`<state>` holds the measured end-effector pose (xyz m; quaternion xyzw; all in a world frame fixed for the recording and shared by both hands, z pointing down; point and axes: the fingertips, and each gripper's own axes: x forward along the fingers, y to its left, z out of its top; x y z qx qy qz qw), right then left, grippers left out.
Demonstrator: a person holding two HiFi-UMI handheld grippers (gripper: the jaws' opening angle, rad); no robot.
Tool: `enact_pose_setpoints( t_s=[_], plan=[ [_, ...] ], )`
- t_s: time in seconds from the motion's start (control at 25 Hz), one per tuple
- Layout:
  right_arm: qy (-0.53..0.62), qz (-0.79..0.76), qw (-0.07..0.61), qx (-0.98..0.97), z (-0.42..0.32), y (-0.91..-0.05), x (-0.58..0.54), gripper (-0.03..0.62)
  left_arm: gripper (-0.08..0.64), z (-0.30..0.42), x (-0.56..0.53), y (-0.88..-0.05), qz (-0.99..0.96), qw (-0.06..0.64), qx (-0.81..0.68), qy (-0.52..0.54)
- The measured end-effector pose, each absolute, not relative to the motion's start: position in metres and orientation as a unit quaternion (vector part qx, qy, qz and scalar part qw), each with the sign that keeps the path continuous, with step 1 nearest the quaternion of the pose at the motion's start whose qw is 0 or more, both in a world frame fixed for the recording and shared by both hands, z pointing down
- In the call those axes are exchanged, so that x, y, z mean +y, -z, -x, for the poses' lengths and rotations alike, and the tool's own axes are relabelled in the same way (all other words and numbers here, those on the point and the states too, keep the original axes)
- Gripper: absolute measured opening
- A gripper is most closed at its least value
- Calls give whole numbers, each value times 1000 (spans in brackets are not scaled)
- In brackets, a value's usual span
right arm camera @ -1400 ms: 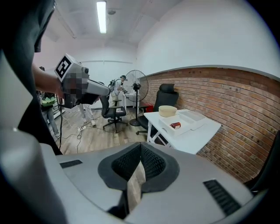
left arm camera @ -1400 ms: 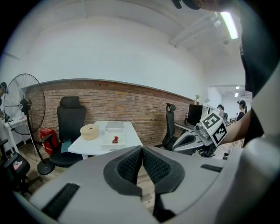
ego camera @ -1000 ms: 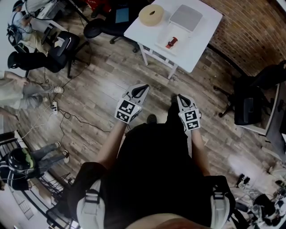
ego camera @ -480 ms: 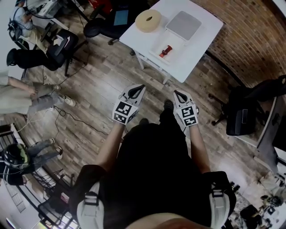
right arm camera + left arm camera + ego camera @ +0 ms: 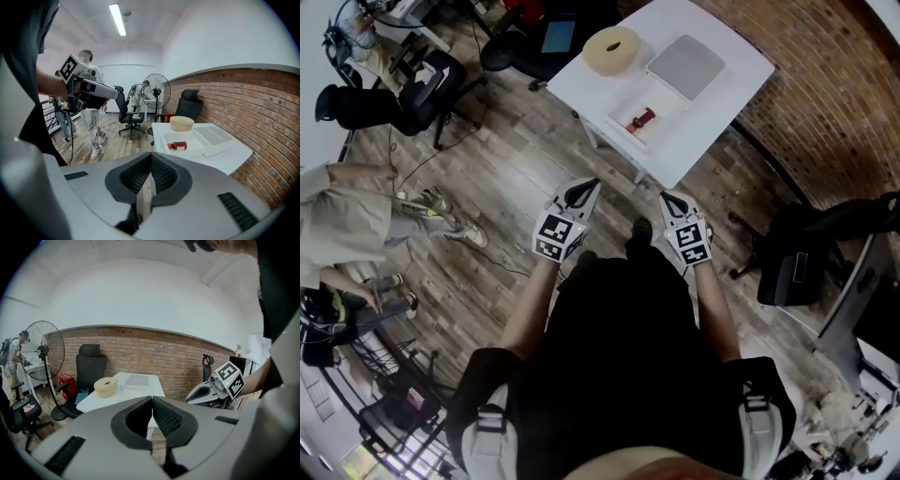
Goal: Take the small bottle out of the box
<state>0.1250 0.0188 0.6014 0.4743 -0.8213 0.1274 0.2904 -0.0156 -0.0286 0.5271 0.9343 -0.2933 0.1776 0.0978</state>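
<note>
In the head view, the left gripper [image 5: 584, 190] and the right gripper [image 5: 672, 201] are held side by side over the wooden floor [image 5: 506, 178], on the near side of a white tabletop [image 5: 727, 94] and well apart from it. On the tabletop, the small bottle [image 5: 639, 120] lies on its side in a shallow white box [image 5: 666, 98]. A tan roll [image 5: 612, 50] sits to the far left of the box and a grey lid [image 5: 685, 67] to its far right.

In the left gripper view, the jaws meet with nothing between them. The roll shows ahead, with a black chair [image 5: 90, 367] and a fan [image 5: 41, 352] to the left.

In the right gripper view, the jaws are closed and empty. The bottle lies in the box ahead, well apart from them.
</note>
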Motion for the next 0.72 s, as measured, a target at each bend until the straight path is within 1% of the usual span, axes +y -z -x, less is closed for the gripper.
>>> enact_pose_setpoints(
  t_s=[0.32,0.72],
  plan=[
    [-109,-435,297,-843,-154,-602,-13,-3,21,-8,-45,-530,-919,110,-338,-172],
    [-91,-392,299,-865,-173,-603,-44,-2,21,-25,-65,-533,-901,120,-382,-169]
  ],
)
